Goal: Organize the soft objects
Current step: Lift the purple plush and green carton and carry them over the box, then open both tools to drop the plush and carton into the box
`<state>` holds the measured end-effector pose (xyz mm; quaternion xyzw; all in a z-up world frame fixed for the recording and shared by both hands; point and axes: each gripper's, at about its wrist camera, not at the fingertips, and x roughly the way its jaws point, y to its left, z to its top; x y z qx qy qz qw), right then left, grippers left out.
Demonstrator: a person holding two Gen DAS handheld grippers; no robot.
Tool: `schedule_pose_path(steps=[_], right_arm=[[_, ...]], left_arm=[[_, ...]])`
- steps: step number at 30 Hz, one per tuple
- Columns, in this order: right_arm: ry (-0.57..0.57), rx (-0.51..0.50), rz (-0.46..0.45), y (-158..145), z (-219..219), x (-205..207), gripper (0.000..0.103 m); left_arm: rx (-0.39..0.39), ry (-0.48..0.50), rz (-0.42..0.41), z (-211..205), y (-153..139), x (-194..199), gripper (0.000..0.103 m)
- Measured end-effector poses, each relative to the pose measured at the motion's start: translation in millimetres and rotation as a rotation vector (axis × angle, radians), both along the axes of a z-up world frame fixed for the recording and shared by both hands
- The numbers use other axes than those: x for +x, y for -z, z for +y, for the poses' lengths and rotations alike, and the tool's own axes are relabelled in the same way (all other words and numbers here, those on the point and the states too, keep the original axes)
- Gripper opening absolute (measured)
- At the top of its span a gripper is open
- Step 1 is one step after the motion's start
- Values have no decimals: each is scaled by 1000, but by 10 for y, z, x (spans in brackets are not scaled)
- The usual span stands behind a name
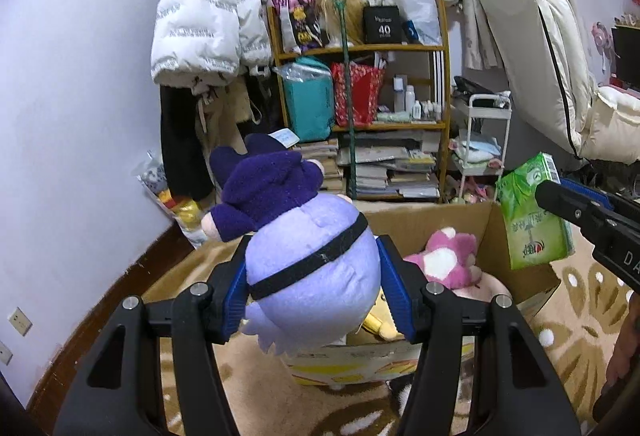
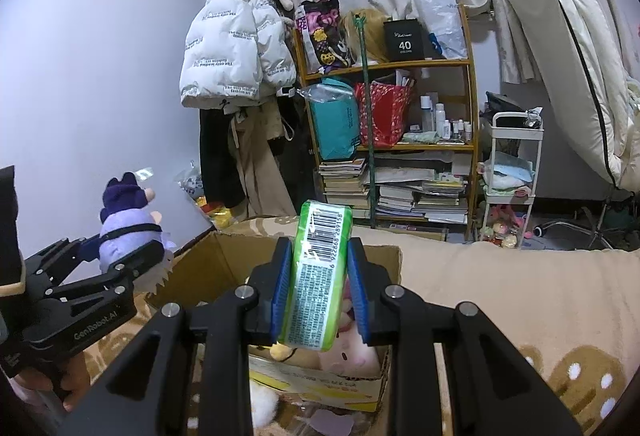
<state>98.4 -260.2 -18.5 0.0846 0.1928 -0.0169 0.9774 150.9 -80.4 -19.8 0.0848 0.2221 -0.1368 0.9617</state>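
My left gripper (image 1: 314, 268) is shut on a lilac plush toy (image 1: 308, 268) with a dark purple hood and a black strap, held above the near left part of an open cardboard box (image 1: 432, 220). A pink and white plush (image 1: 448, 256) and a yellow one lie inside the box. My right gripper (image 2: 318, 276) is shut on a green tissue pack (image 2: 320, 284) with a barcode, over the box (image 2: 224, 256). In the right wrist view the left gripper (image 2: 136, 260) with the lilac plush (image 2: 128, 232) is at the left. The tissue pack (image 1: 528, 211) also shows at the right of the left wrist view.
The box stands on a beige patterned carpet (image 1: 580, 312). Behind it are a wooden shelf (image 1: 360, 123) with books and bags, a white puffer jacket (image 1: 204, 19) on the wall, a small white cart (image 1: 484, 139) and a propped white mattress (image 1: 536, 47).
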Motion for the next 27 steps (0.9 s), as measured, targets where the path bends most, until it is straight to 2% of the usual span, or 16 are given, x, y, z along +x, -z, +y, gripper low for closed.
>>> schedule_pose_path(steps=[7,14,15,16,18,20,27], right_arm=[[-10,49,93,197,-100,163,30],[-25,58,117,242,-125,159,32],[-25,56,116,241,-116,146,36],[-26,54,113,233,-114,134,46],[-19,51,98,211,-106,98,54],[-12,50,91,188,-110,66,55],[-13,76,111,148,-156,-15,61]], left_arm=[[2,29,57,-68,159,53,60],[18,27,97,-78,232,77,62],[17,25,102,-74,236,76,63],[16,22,101,-66,233,70,67],[20,14,85,-56,213,40,76],[24,12,73,-41,197,1,83],[56,-9,63,-5,148,-135,94]])
